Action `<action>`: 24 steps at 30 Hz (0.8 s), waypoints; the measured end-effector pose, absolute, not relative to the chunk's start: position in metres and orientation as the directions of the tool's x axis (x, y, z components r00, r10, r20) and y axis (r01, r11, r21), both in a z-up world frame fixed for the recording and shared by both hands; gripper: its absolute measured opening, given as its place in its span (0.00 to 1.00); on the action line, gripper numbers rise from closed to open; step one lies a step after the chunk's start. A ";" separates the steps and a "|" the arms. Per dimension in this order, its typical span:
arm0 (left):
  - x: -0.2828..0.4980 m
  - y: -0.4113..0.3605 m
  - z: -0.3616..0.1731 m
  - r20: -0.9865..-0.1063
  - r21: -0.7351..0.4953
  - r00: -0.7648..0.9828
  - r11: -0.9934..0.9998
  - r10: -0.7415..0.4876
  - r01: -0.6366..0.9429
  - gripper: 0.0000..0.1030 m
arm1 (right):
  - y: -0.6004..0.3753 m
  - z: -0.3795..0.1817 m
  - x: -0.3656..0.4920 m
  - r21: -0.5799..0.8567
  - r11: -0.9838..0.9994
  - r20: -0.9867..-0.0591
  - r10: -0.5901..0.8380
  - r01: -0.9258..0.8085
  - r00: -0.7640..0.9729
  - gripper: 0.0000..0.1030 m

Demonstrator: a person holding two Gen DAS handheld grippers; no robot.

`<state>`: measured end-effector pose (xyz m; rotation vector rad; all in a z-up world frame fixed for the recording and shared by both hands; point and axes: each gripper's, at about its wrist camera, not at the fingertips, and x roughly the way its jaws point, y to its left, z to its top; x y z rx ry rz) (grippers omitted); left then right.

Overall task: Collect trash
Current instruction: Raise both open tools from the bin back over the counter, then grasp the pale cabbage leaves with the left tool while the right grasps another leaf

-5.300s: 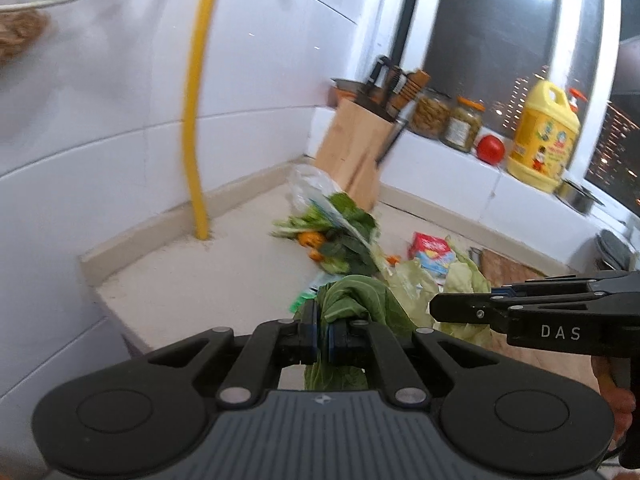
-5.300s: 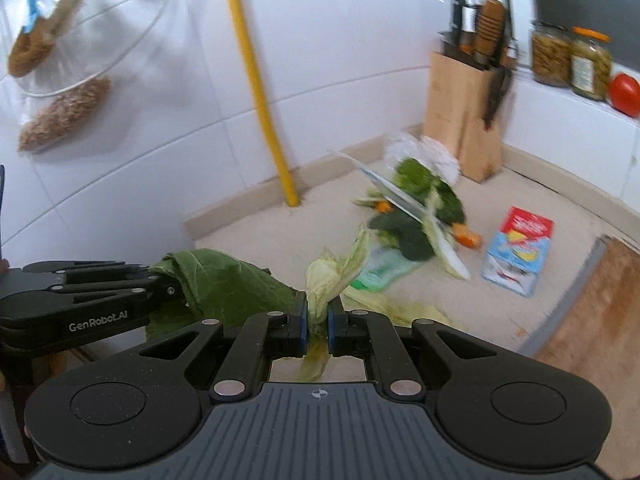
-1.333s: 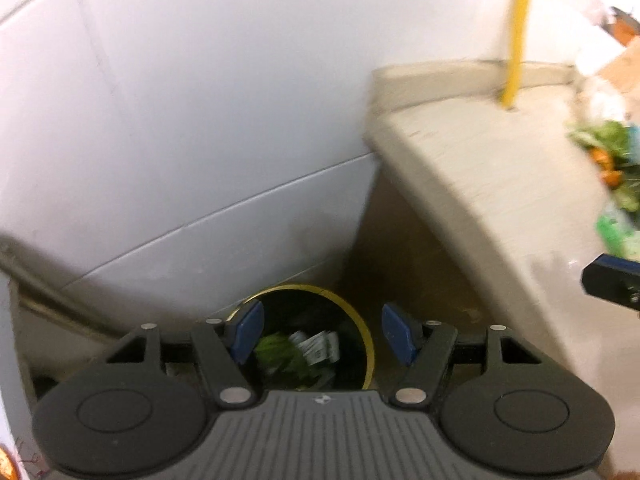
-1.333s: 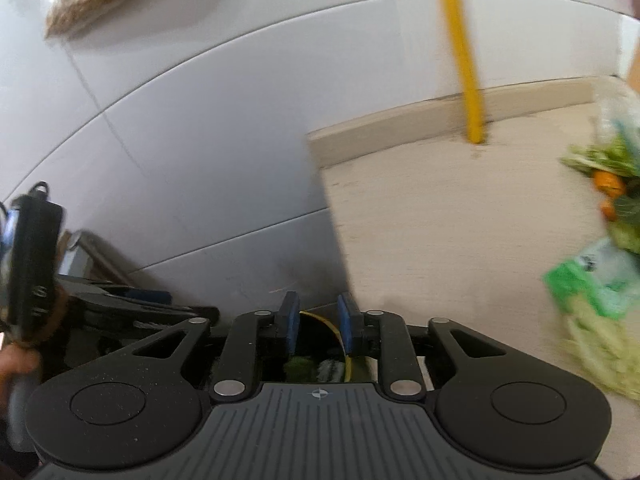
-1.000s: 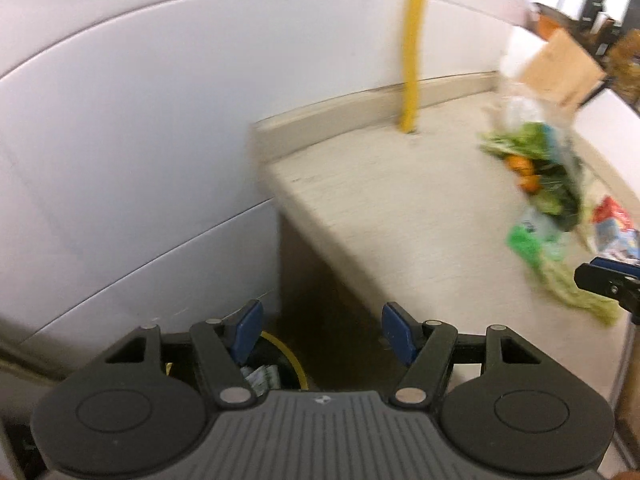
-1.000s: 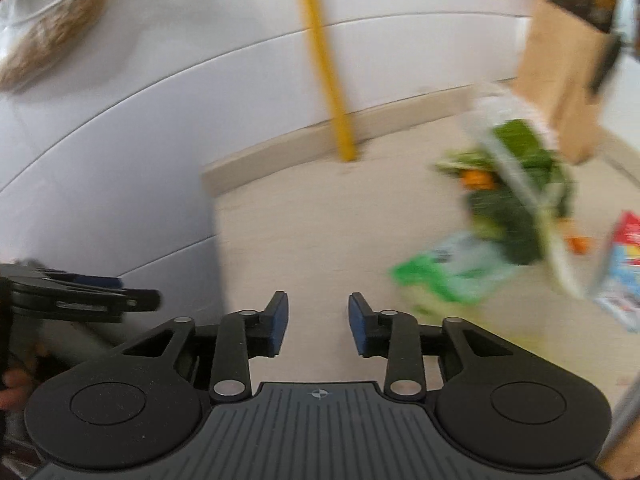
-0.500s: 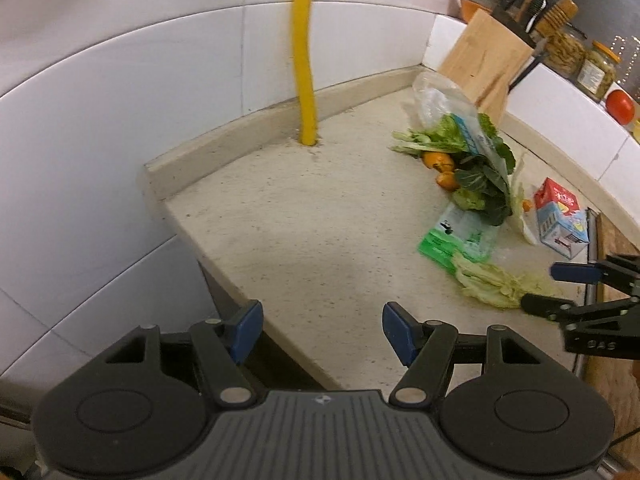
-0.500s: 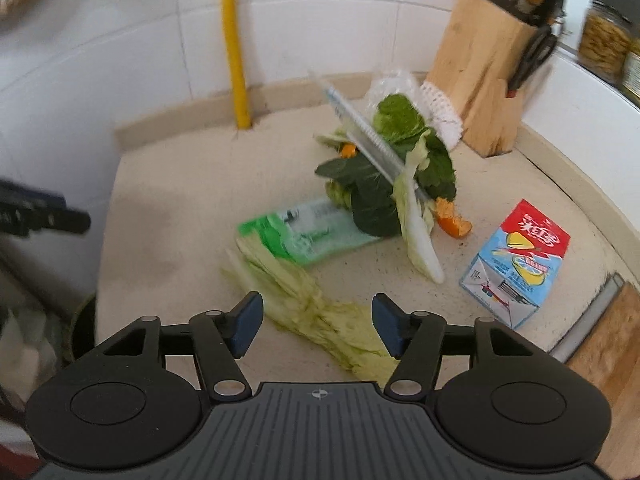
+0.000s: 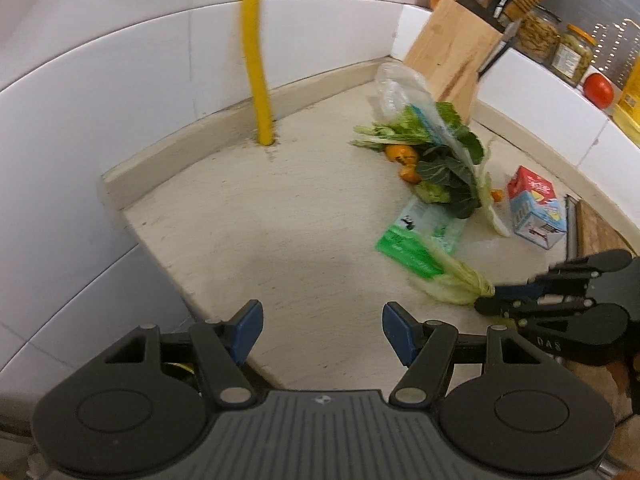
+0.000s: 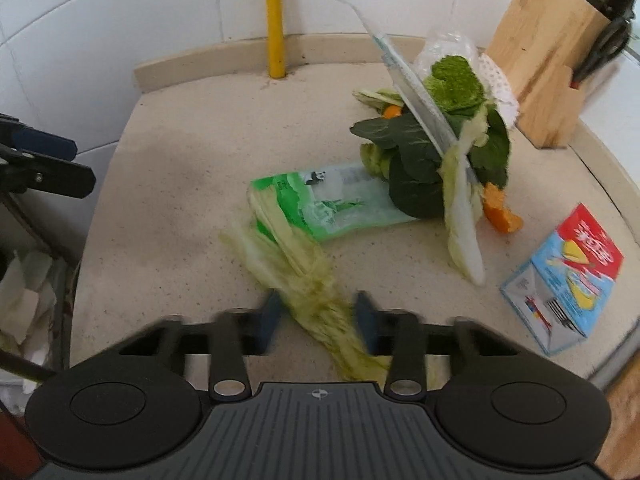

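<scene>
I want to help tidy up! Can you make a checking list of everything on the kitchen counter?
Surface: beige counter, speckled.
Job's things: pale cabbage leaves; green wrapper; leafy scrap pile; milk carton.
Clutter: knife block; jars; tomato.
Grippers: right gripper closing, cabbage leaves between its fingers; left gripper open, empty.
Cables: nothing seen.
Surroundings: white tiles; yellow pipe.

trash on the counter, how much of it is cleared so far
Done: some scraps already sit in the bin below the counter's edge. In hand: the right gripper is closing around the pale cabbage leaf; the left gripper is open and empty. Left: the green wrapper, the leafy pile with orange peel and the milk carton.
</scene>
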<state>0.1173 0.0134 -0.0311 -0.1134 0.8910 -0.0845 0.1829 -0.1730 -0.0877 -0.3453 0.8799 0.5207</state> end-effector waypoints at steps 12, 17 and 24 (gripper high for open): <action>0.130 -0.019 -0.042 -0.766 -0.249 0.570 0.955 -0.297 0.163 0.59 | -0.188 -0.068 0.149 0.232 0.858 -0.736 0.463 -0.458 0.494 0.18; 0.132 -0.025 -0.048 -0.773 -0.287 0.548 0.947 -0.319 0.146 0.59 | -0.193 -0.076 0.147 0.179 0.882 -0.743 0.412 -0.436 0.528 0.39; 0.140 -0.051 -0.061 -0.795 -0.316 0.505 0.940 -0.336 0.128 0.59 | -0.225 -0.059 0.163 0.070 0.912 -0.711 0.330 -0.405 0.620 0.52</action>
